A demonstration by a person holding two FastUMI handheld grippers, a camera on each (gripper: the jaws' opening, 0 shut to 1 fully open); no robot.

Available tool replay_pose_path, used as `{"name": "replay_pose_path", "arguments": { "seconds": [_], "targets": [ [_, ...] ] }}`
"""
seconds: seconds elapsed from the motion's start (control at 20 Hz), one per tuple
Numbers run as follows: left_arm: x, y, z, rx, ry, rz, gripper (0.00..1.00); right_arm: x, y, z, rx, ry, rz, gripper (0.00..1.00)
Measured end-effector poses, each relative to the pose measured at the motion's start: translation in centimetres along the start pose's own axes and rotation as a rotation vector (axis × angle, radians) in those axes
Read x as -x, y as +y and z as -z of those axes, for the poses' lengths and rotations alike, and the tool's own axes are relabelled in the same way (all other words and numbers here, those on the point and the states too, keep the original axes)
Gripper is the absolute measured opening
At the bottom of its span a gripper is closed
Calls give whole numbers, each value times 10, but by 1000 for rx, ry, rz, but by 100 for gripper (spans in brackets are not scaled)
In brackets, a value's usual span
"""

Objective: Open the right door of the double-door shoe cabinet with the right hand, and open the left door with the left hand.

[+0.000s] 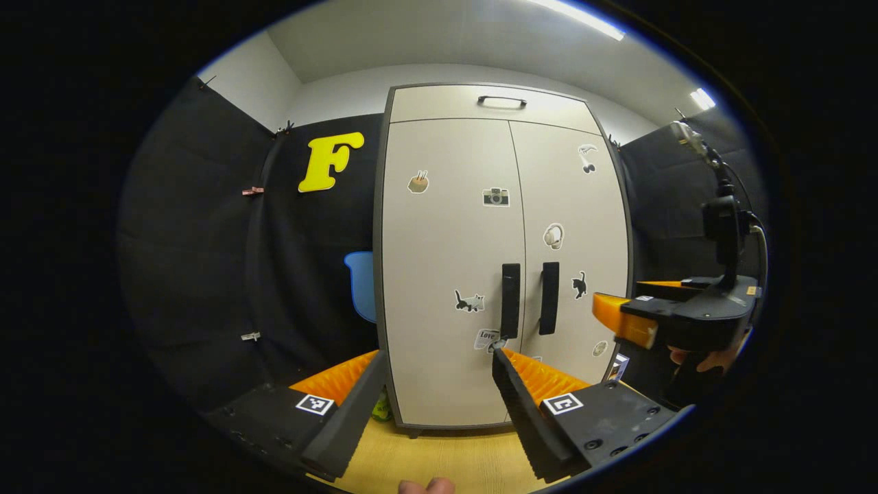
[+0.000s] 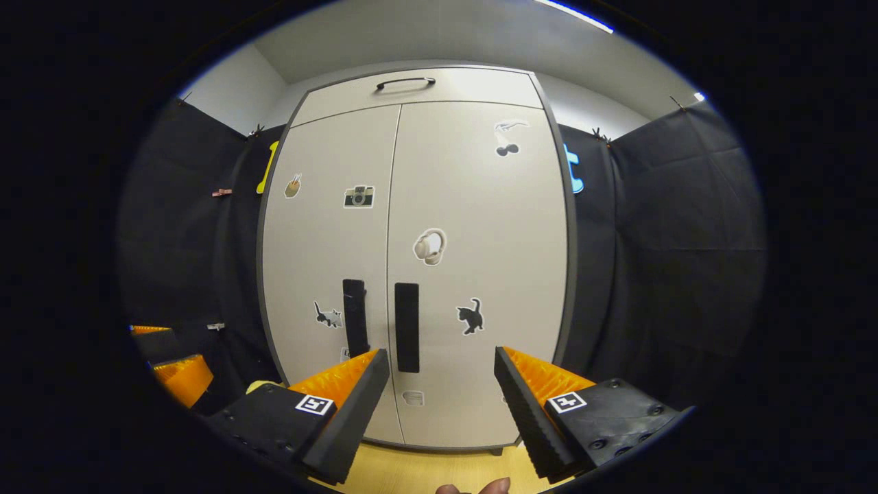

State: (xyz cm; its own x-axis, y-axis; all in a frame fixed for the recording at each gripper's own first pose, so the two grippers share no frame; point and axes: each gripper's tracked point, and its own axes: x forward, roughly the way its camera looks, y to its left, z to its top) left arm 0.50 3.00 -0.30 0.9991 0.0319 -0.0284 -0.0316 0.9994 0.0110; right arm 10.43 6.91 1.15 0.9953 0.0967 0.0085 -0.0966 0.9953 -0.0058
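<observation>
Shoe cabinet [image 2: 473, 226] doors closed, both grippers [image 1: 439, 384] [image 2: 439, 384] wide, sticker [image 1: 485, 338] perhaps reading "Love"

Occlusions and cut-offs, both views.
Left gripper view: sticker [image 1: 486, 338] low on left door [image 1: 446, 274] partly covered by the left gripper [image 1: 439, 357] finger; yellow-green object [image 1: 381, 410] at cabinet foot mostly hidden, unidentifiable; blue shape [image 1: 360, 285] cut by cabinet side; right gripper [image 1: 627, 319] fingers largely cut by edge, spacing unreadable there. Right gripper view: small sticker [image 2: 413, 398] too faint to identify.
</observation>
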Motion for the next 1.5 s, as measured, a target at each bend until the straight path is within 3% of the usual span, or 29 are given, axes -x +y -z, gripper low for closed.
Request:
{"name": "replay_pose_path", "arguments": {
  "seconds": [0.6,0.75,0.8,0.95,1.05,1.1,1.2,1.25,1.3,1.35,1.5],
  "targets": [
    [-20,34,11,26,9,-35,95,-111,32,41,-6,59,6,96],
    [-26,41,15,37,18,-40,95,-121,32,44,-11,58,24,80],
    [-27,42,17,39,19,-42,95,-124,30,42,-15,48,37,66],
    [-30,43,20,46,29,-38,95,-128,30,40,-42,45,63,43],
    [-30,44,21,46,31,-37,95,-128,30,39,-35,42,71,40],
    [-30,44,22,44,31,-38,95,-133,30,42,-33,33,72,34],
    [-29,43,21,42,30,-38,95,-131,30,39,-38,37,70,34],
    [-28,43,20,42,29,-39,95,-129,30,39,-32,46,71,23],
    [-26,43,19,42,28,-40,95,-129,29,40,-27,54,67,28],
    [-24,43,18,42,26,-41,95,-128,30,40,-29,60,59,22],
    [-21,43,16,35,22,-50,95,-119,29,38,-37,67,46,22]
  ]
}}
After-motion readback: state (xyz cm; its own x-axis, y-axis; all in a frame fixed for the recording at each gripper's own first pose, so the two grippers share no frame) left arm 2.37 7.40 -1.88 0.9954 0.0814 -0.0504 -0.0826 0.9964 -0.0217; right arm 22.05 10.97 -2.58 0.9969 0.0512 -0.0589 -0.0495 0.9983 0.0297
